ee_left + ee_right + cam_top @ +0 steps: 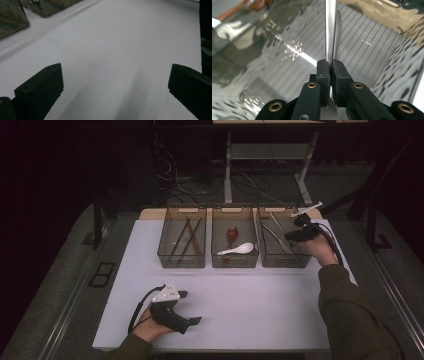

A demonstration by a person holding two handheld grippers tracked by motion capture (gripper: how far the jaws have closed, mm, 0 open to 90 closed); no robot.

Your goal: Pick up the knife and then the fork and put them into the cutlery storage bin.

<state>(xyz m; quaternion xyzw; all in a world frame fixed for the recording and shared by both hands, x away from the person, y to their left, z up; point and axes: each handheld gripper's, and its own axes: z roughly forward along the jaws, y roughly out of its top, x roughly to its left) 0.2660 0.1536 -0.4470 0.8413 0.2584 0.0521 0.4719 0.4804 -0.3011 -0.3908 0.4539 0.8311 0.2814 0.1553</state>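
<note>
While the left gripper (186, 307) is resting low over the near left part of the white table (250, 300), its jaws are standing wide apart with nothing between them. Seen from the left gripper view, this left gripper (115, 85) is looking across bare white tabletop (120, 45), with the two black pads (41, 87) sitting far from each other at either side and the corners of the bins showing at the upper left.

Moving rightward along the far edge of the table, three smoky transparent bins are sitting side by side. The left bin (163, 252) is holding dark chopsticks (192, 237) lying lengthwise. The middle bin (216, 257) is holding a brown spoon (231, 235) and a white spoon (238, 250), the white one lying across the near half. The right bin (265, 257) is holding metal cutlery (275, 240) lying at a slant.

Farthest right, the right gripper (292, 235) is reaching into the right bin from its far right corner, the person's hand (320, 250) and dark sleeve (350, 320) trailing back toward the near right edge. Through the right gripper view, the right gripper (330, 71) is pinching a metal utensil handle (330, 30) between its pressed-together jaws, the handle running straight up and away over the ribbed floor of the bin (367, 50). Which kind of utensil it is, I cannot tell, as its end is lying out of frame.
</note>
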